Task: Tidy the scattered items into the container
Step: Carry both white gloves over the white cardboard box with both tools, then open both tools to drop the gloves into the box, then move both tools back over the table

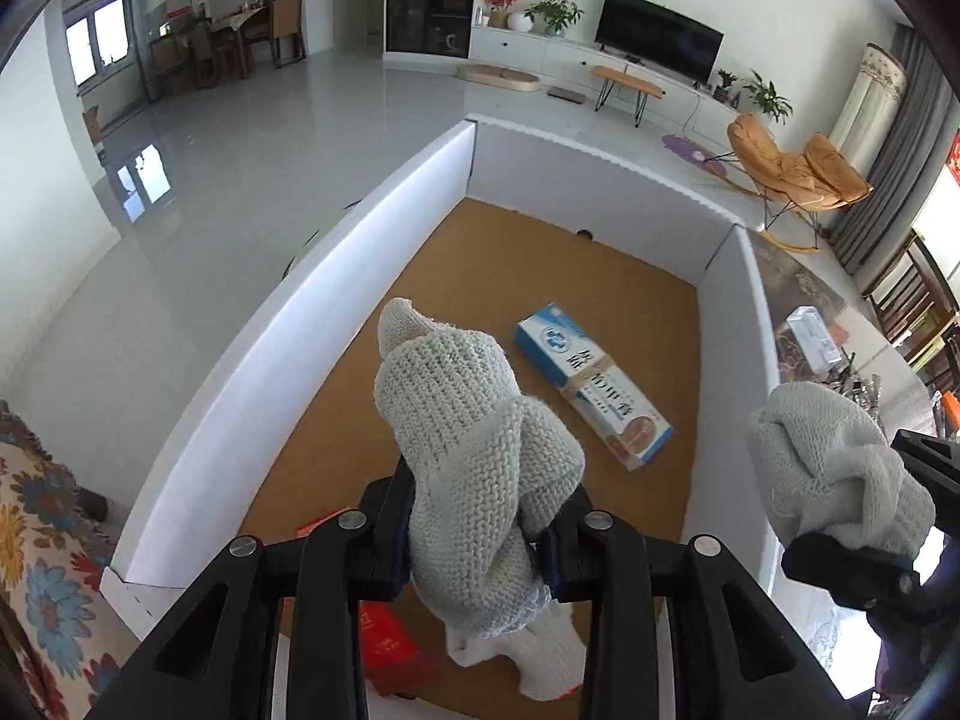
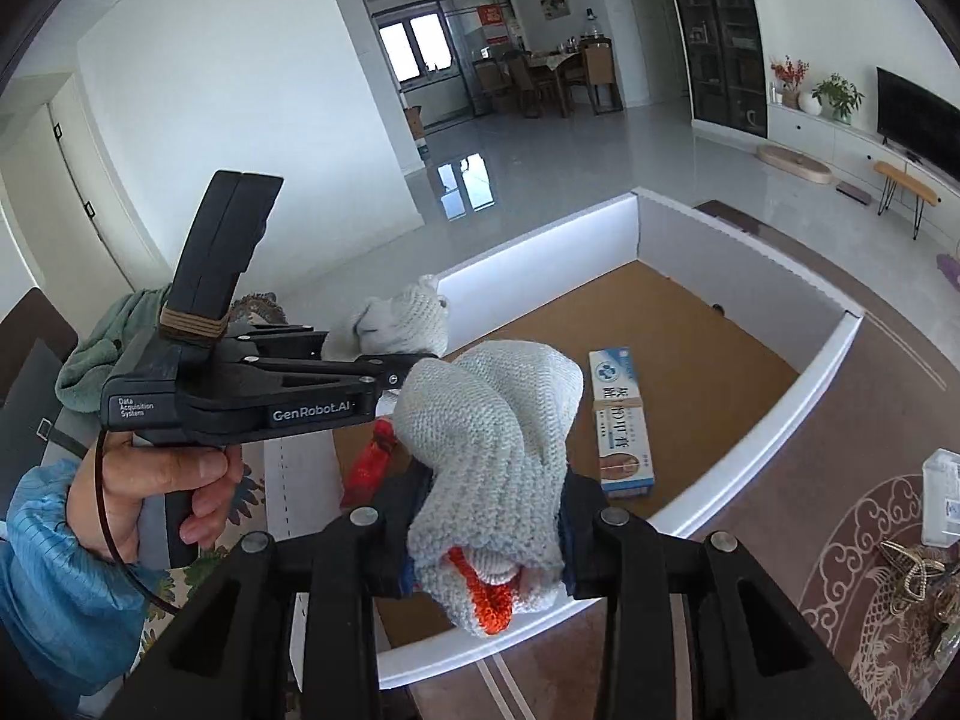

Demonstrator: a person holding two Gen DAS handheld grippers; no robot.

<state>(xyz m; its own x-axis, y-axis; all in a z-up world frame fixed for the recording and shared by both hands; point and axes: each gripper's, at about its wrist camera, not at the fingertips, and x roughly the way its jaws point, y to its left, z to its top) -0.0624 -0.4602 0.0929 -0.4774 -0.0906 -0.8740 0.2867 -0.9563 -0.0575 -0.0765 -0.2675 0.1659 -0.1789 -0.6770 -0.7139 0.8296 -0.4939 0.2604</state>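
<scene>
My left gripper [image 1: 474, 540] is shut on a pale knitted glove [image 1: 462, 420], which hangs over the white-walled container [image 1: 300, 372] with a cork-brown floor. On that floor lie a blue-and-white carton [image 1: 591, 384] and a red packet [image 1: 390, 642]. At the right edge, my right gripper [image 1: 882, 510] grips a second knitted glove [image 1: 828, 462] just outside the container's right wall. In the right wrist view the right gripper [image 2: 489, 534] is shut on this glove [image 2: 492, 432], whose cuff is orange. It is above the container's [image 2: 540, 252] near edge. The left gripper [image 2: 414, 372], in a hand [image 2: 162, 480], holds its glove [image 2: 408, 318].
The container sits on a patterned tablecloth [image 2: 840, 540]. To its right lie a clear plastic box [image 2: 945, 498] and a hair claw with keys [image 2: 912, 570]. A floral cloth [image 1: 36, 540] and a green towel [image 2: 102, 348] are at the left.
</scene>
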